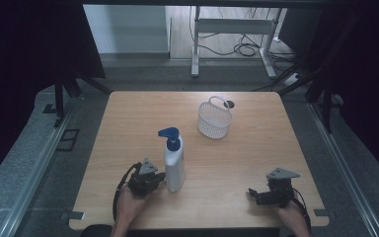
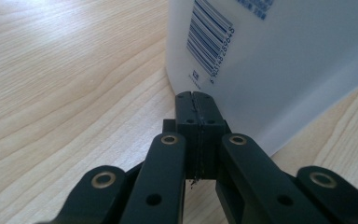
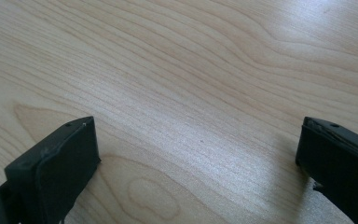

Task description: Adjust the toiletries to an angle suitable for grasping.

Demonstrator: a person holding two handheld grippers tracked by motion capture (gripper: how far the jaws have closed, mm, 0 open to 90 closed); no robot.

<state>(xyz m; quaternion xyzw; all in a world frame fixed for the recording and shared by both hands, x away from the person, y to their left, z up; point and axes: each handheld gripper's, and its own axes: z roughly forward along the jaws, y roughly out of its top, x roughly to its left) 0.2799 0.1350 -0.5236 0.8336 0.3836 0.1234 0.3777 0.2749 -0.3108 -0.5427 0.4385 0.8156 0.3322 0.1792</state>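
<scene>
Wooden table (image 1: 256,163), square-topped, with dark floor on every side and a white desk frame (image 1: 232,29) beyond its far edge. Left gripper (image 1: 162,177) lies near the front-left edge, jaws pressed flat together on nothing, tips at the base of the pump bottle (image 1: 174,165). Bottle: white body, blue pump head, upright, left of centre in the front half of the table. White wire basket (image 1: 214,121) stands toward the far edge, right of the bottle and well apart from it; the wood between them is bare. Right gripper (image 1: 252,195) rests near the front-right corner, jaws spread wide and holding nothing, well apart from bottle and basket, close to the front edge. Broad open tabletop lies between the two grippers.

Left gripper view: closed jaws (image 2: 196,105) meet the bottle's lower wall (image 2: 279,60), which blocks the way ahead; a barcode label (image 2: 212,39) shows there, unreadable from above. Right gripper view: parted jaw pads (image 3: 63,163) over plain wood grain (image 3: 191,93).
</scene>
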